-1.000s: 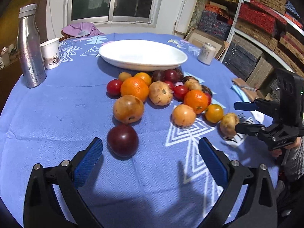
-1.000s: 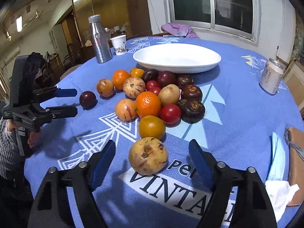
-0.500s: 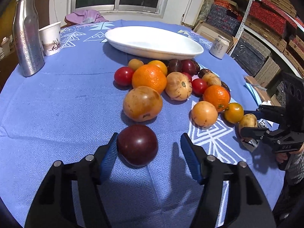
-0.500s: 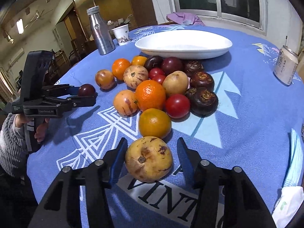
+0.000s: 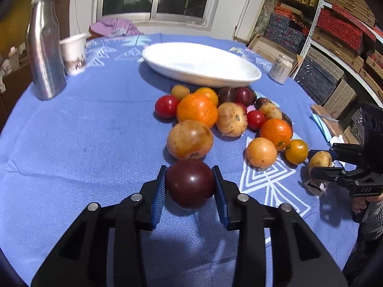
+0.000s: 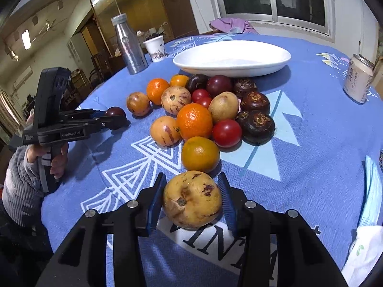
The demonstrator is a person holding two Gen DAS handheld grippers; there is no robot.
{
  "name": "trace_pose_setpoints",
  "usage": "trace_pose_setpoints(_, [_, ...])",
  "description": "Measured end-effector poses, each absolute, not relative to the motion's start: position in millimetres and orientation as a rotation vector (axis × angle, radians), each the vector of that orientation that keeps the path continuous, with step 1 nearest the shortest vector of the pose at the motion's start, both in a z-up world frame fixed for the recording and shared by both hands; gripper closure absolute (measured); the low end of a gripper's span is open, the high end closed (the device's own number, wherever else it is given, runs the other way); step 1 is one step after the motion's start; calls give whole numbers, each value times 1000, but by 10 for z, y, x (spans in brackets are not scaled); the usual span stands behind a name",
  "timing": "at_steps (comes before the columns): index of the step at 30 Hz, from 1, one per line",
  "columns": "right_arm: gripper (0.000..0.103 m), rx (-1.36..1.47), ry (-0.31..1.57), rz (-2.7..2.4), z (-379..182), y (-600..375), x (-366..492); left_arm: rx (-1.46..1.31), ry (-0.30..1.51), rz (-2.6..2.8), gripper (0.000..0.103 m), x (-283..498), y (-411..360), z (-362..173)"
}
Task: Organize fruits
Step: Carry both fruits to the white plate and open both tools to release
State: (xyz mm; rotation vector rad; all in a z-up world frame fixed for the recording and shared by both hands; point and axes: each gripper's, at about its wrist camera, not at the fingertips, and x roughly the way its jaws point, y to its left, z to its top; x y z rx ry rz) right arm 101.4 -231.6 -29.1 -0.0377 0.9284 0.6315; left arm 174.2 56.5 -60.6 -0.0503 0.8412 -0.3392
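Note:
My left gripper (image 5: pixel 190 186) is shut on a dark red plum (image 5: pixel 190 183) that rests on the blue tablecloth; it also shows in the right wrist view (image 6: pixel 115 113). My right gripper (image 6: pixel 192 198) is shut on a yellow-brown spotted fruit (image 6: pixel 192 199) on the cloth; it shows in the left wrist view (image 5: pixel 319 160). A pile of oranges (image 5: pixel 197 110), red tomatoes (image 6: pixel 227 132) and dark fruits (image 6: pixel 258 125) lies between the grippers and an empty white oval dish (image 5: pixel 201 64) farther back.
A steel bottle (image 5: pixel 45 57) and a paper cup (image 5: pixel 73 53) stand at the far left. A drink can (image 5: pixel 281 69) stands right of the dish. A blue face mask and a tissue (image 6: pixel 366 246) lie at the right edge. Boxes fill shelves beyond.
Both grippers moved forward and closed: the left one onto the dark red plum, the right one onto the yellow-brown fruit. Both were open a second ago.

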Motion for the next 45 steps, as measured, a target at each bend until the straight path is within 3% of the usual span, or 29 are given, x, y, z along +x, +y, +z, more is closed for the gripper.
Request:
trace_pose_setpoints(4, [58,-6,865,628,13,-2395,1015,-32,749,-318,67,1700,548,-209])
trace_pose_setpoints(9, [58,41,634,599,926,-2371,1330,-29,575,-263,67,2013,419,607])
trace_pose_setpoints(13, [58,75,555,554,1279,-2239,1896,-26,577,-254,67,2504,248,779])
trace_pose_setpoints(21, [58,76,782,452,414,-1983,3020,-35,756,-204,66,3418,82,126])
trace_pose_setpoints(34, [56,19,888,452,-147,-1788,3214,33,860,-204,65,3777,-26,-361])
trace_pose_setpoints(36, [48,22,887,457,-167,-1787,3229,57,855,-191,46,3792,-48,-353])
trace_pose_setpoints(38, [39,18,867,450,-132,-1795,3207,66,847,-196,44,3798,-66,-338])
trace_pose_setpoints(41, [39,31,844,450,-70,-1827,3194,81,852,-211,43,3804,-130,-341])
trace_pose_setpoints(45, [32,85,790,425,-26,-1887,3249,110,843,-213,31,3855,-206,-318])
